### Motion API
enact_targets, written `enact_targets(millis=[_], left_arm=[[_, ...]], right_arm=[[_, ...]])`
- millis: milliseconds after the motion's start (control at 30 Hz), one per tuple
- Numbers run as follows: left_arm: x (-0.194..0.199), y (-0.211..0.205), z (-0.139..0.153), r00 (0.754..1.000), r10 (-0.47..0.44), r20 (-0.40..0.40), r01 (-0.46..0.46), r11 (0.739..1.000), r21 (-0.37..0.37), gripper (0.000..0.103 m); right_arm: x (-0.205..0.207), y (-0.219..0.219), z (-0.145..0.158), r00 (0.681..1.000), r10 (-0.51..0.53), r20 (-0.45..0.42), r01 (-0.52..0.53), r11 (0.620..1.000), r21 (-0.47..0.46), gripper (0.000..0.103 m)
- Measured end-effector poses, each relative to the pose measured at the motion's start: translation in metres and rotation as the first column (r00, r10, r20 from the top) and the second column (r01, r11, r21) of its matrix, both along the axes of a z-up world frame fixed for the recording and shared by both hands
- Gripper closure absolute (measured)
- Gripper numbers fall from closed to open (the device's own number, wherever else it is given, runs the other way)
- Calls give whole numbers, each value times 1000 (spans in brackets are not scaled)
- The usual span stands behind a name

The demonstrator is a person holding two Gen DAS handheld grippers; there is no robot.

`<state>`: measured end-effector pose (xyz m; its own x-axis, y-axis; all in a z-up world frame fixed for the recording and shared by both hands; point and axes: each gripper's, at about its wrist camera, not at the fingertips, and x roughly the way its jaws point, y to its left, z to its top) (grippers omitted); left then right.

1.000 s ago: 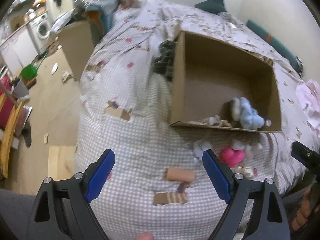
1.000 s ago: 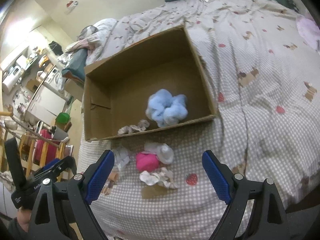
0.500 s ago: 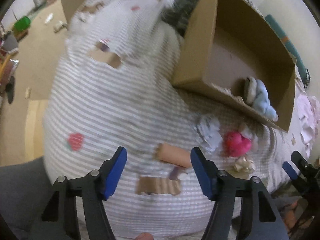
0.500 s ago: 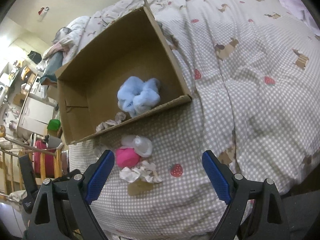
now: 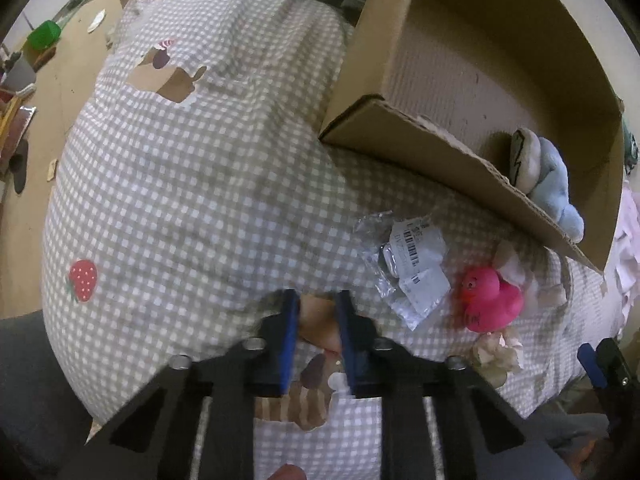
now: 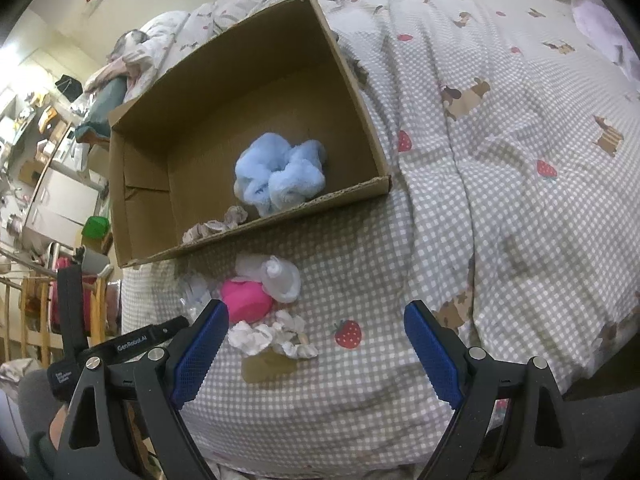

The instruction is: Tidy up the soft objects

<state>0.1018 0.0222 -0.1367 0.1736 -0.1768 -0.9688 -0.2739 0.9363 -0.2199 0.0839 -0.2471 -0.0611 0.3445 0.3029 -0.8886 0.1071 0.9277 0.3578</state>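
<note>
Nearby, plastic packet (image 5: 412,270) beside pink duck (image 5: 490,298)

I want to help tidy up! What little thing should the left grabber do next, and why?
Probably lift straight up. The left gripper is shut on the peach soft roll, which lies on the checked bedspread, and the cardboard box waits open beyond it.

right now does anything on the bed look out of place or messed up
Yes. A crumpled clear plastic bag with a barcode label and scrunched white paper lie among the soft things in front of the cardboard box: they look like litter. The pink rubber duck lies beside them, outside the box.
</note>
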Motion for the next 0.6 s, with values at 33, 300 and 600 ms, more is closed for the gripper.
enact_targets(millis=[33, 300, 600], left_arm=[[0, 1, 2, 1000, -2, 7, 2, 1000, -3, 96], [-12, 17, 60, 981, -39, 188, 23, 996, 84, 98], [-34, 17, 84, 971, -85, 225, 59, 991, 120, 98]], right_arm=[[0, 1, 0, 1000, -1, -1, 1, 1000, 1, 8], [4, 4, 0, 1000, 5, -3, -5, 1000, 0, 8], [13, 12, -30, 990, 50, -134, -29, 987, 157, 8]])
